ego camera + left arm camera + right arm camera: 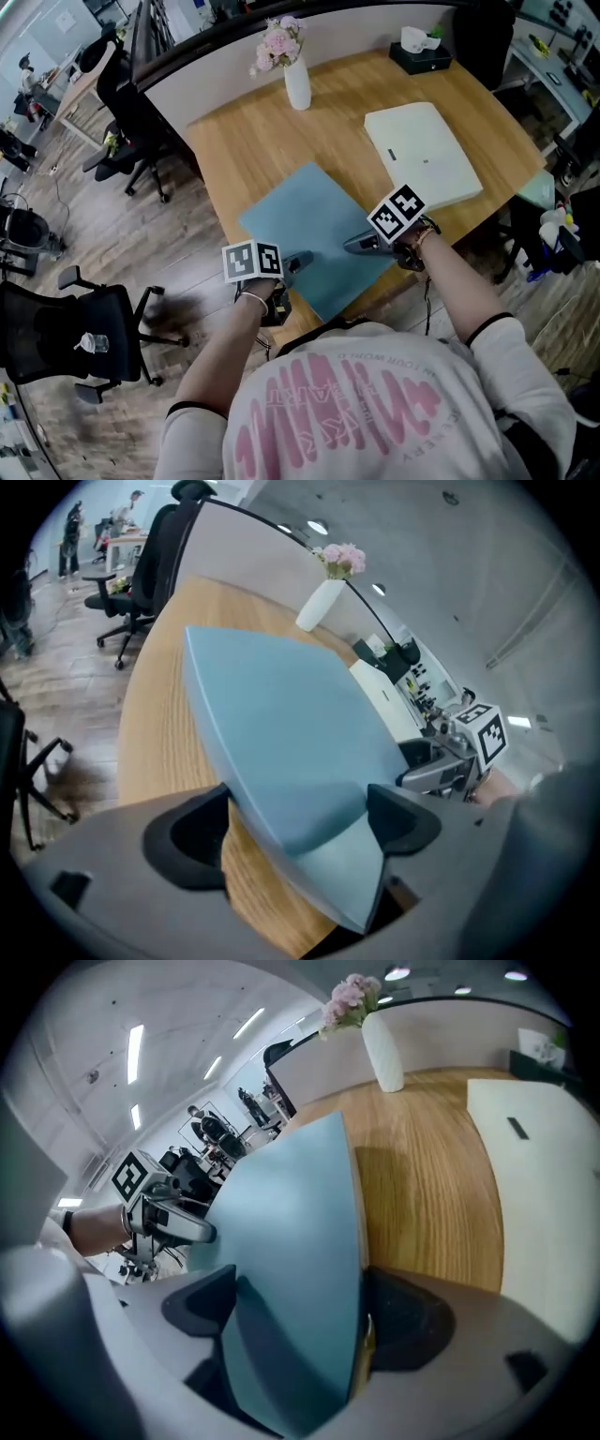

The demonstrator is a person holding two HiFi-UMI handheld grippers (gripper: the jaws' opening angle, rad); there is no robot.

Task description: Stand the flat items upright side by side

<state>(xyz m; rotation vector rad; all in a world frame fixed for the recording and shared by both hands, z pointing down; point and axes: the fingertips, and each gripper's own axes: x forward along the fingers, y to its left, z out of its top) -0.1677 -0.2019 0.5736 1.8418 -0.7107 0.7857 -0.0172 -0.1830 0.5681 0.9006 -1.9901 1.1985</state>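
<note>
A flat blue item [314,220] lies on the wooden table [234,155], its near corner at the table's front edge. My left gripper [298,265] grips its near left edge; in the left gripper view the blue item [281,724] fills the gap between the jaws of that gripper [300,822] and touches both pads. My right gripper [354,246] holds the near right edge; in the right gripper view the blue item [291,1232] spans from pad to pad of that gripper [300,1312]. A flat white item [422,150] lies to the right, apart from both grippers.
A white vase with pink flowers [297,84] stands at the table's back, a dark tissue box [420,56] at the back right. A curved partition runs behind the table. Office chairs [84,328] stand on the floor to the left.
</note>
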